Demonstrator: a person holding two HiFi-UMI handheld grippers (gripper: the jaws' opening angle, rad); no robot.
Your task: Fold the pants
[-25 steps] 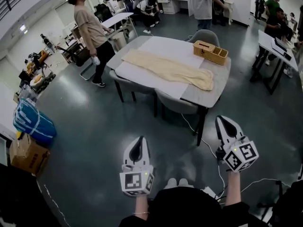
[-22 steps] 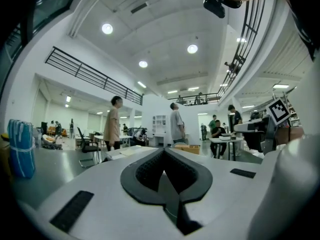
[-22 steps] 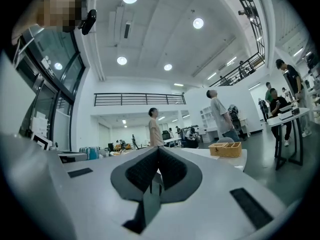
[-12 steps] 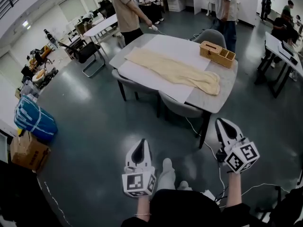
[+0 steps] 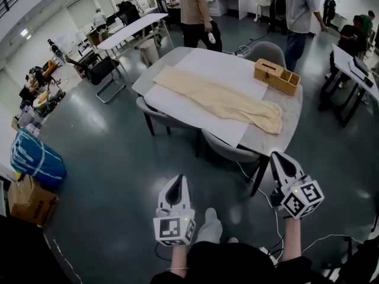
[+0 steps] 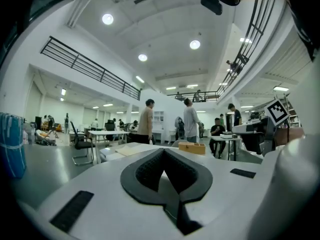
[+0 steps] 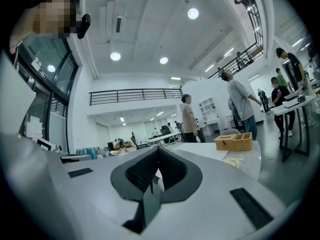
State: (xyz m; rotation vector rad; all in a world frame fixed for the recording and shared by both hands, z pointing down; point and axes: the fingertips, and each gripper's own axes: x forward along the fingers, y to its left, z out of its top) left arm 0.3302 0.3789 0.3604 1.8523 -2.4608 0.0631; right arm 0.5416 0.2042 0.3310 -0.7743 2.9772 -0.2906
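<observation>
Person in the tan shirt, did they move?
Yes. The person in the tan shirt walked from the table's left side round to its far end.

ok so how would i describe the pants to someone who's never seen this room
Look at the grey table mid-hall, partly covered by a white sheet. The pants lie flat along that sheet: a long, limp, cream strip of cloth. The only other thing up there is a wicker box near one edge, small, rigid and brown.

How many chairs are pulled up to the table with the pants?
3: near-left chair, near-right chair, both tucked under the table; far chair opposite. Others may be hidden.
</observation>
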